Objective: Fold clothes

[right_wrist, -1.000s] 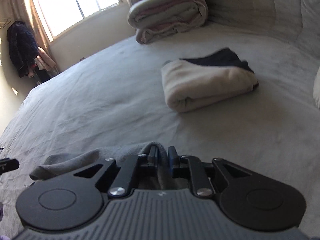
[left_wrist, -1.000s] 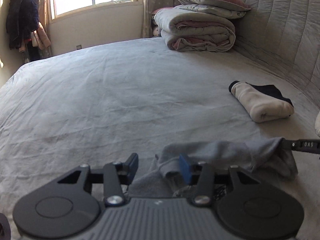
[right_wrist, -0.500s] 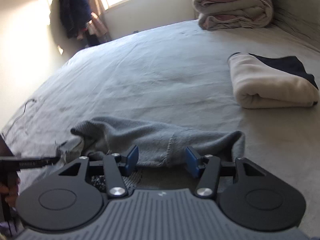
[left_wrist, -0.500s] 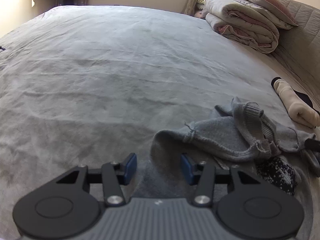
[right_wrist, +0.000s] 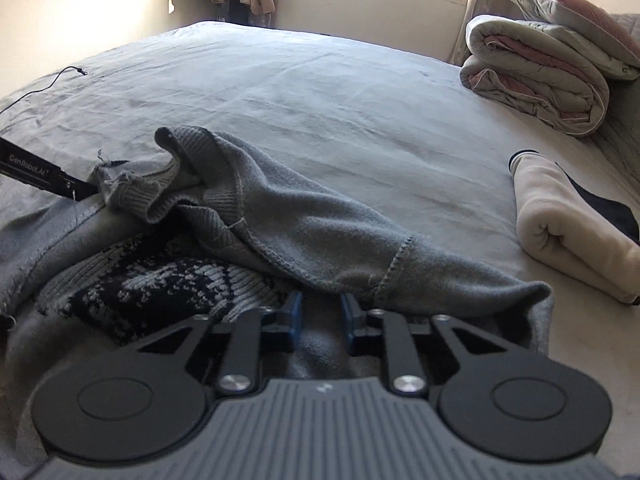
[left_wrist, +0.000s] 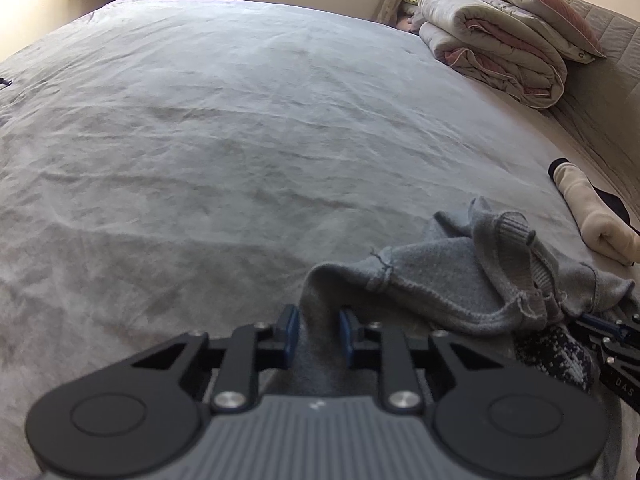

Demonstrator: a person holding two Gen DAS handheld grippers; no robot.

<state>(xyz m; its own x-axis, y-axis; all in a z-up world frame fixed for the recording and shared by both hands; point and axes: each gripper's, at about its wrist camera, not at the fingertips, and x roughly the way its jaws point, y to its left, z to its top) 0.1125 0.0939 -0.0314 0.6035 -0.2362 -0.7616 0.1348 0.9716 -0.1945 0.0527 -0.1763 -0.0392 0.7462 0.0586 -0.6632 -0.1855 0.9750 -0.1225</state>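
A grey sweater (left_wrist: 448, 280) lies bunched on the bed; it also shows in the right wrist view (right_wrist: 288, 216). A dark patterned knit piece (right_wrist: 160, 284) lies under it, also seen in the left wrist view (left_wrist: 560, 356). My left gripper (left_wrist: 318, 332) has its jaws partly closed around a fold of the grey sweater. My right gripper (right_wrist: 320, 320) has its jaws partly closed over the sweater's near edge, with a gap between the pads. Each gripper's tip shows in the other's view.
A folded cream and dark garment (right_wrist: 568, 232) lies at the right on the grey bed sheet (left_wrist: 224, 152). A folded quilt with a pillow (right_wrist: 552, 76) sits at the headboard. A thin cable (right_wrist: 44, 84) lies at the far left. Clothes hang in the corner.
Both grippers' jaws have narrowed since half a second ago. The right gripper had let go of the sweater earlier and has moved over it. The sweater lies more spread out.
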